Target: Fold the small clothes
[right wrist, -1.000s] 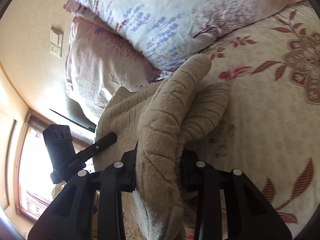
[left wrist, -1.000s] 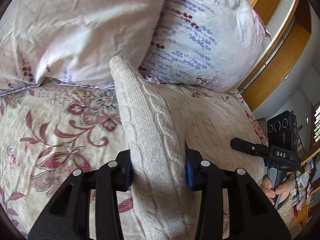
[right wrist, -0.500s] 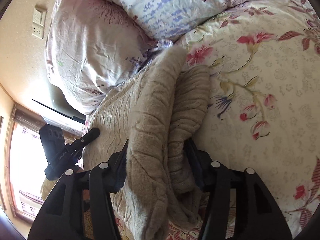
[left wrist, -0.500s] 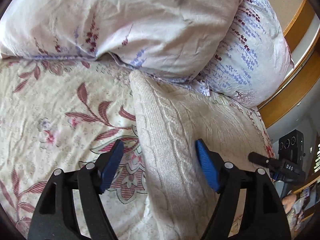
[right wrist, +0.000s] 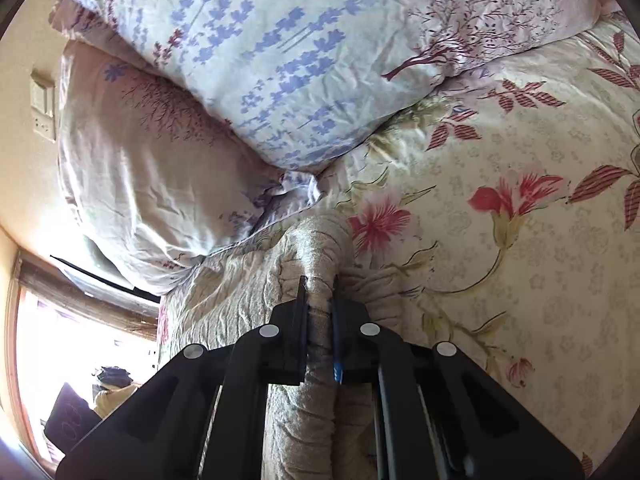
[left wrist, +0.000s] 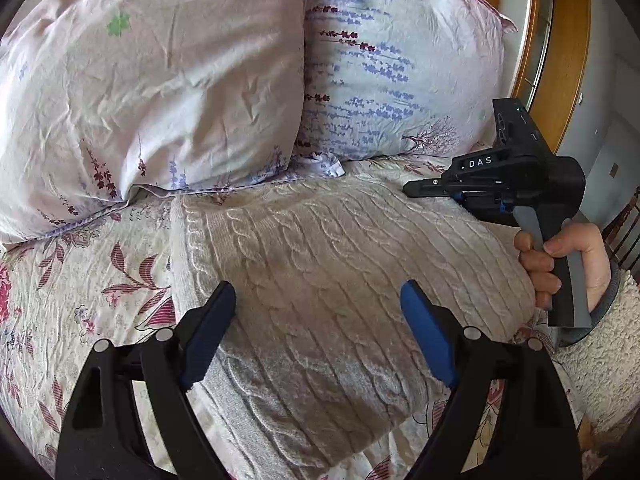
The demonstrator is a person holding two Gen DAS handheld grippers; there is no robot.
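bed [left wrist: 100, 280] w/ two pillows [left wrist: 160, 80] at the head | cream cable-knit sweater [left wrist: 320, 264] lies on the floral cover just below them, already doubled into a thick slab, looks mostly folded, maybe one more fold left | left gripper [left wrist: 316, 332] jaws opening wide, nothing pinched, sweater under them | right gripper [right wrist: 320, 328] clamped tight on a rolled sweater edge

Two floral pillows [left wrist: 168, 80] [right wrist: 304, 52] lean together on a flowered bedspread [right wrist: 520, 240], near a wooden frame [left wrist: 568, 60].
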